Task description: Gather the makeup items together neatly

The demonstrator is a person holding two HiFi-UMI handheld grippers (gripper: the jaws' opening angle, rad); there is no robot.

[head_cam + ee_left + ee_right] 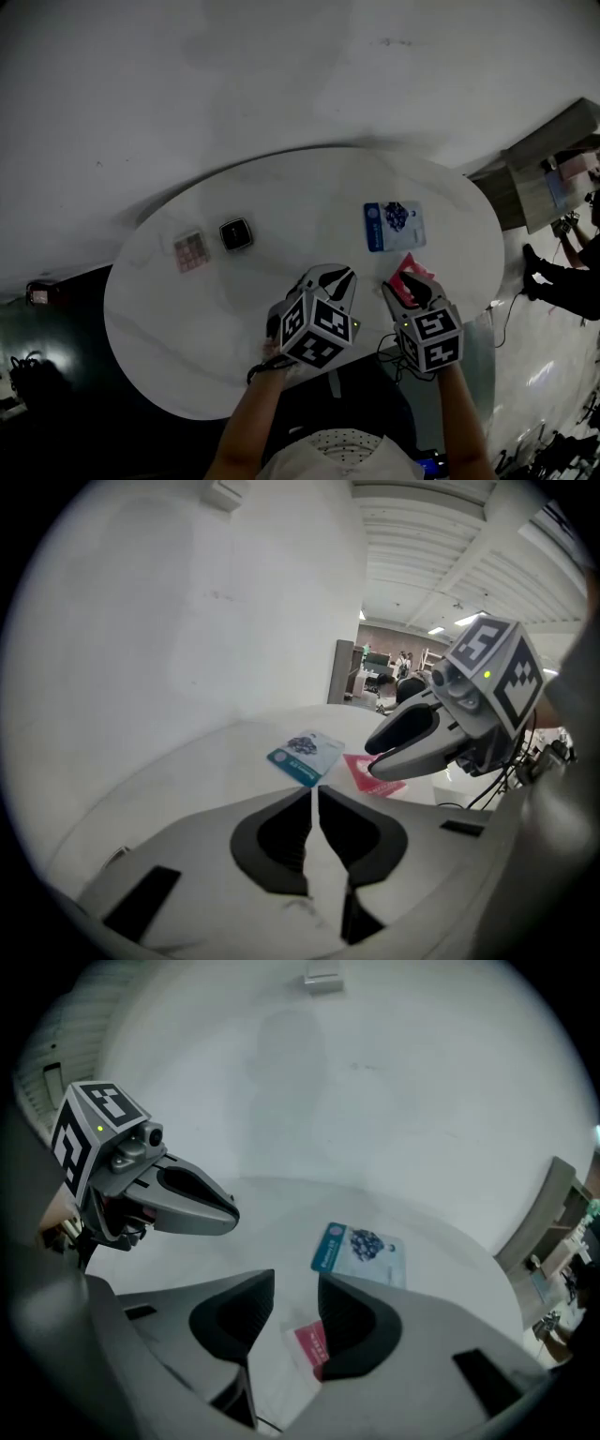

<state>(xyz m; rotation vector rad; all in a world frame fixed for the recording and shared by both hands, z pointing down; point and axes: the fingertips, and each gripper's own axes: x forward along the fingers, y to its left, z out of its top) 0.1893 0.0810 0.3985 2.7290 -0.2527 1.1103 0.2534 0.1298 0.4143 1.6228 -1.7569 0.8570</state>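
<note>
On the white oval table (309, 197) lie a pink palette (190, 250) and a black compact (235, 233) at the left, and a blue-and-white sachet (394, 226) at the right. A red packet (413, 269) lies flat near the front right edge. My left gripper (339, 274) hovers over the table's front middle; its jaws are shut with nothing between them (313, 794). My right gripper (409, 287) stands open just above the red packet (312, 1342), which shows in the gap below its jaws (296, 1283) without the pads touching it. The sachet (361, 1251) lies beyond.
The table's front edge runs just under both grippers. A wooden shelf unit (548, 169) and a seated person (562, 272) are at the far right. Cables (389, 361) hang below the table. A plain white wall stands behind the table.
</note>
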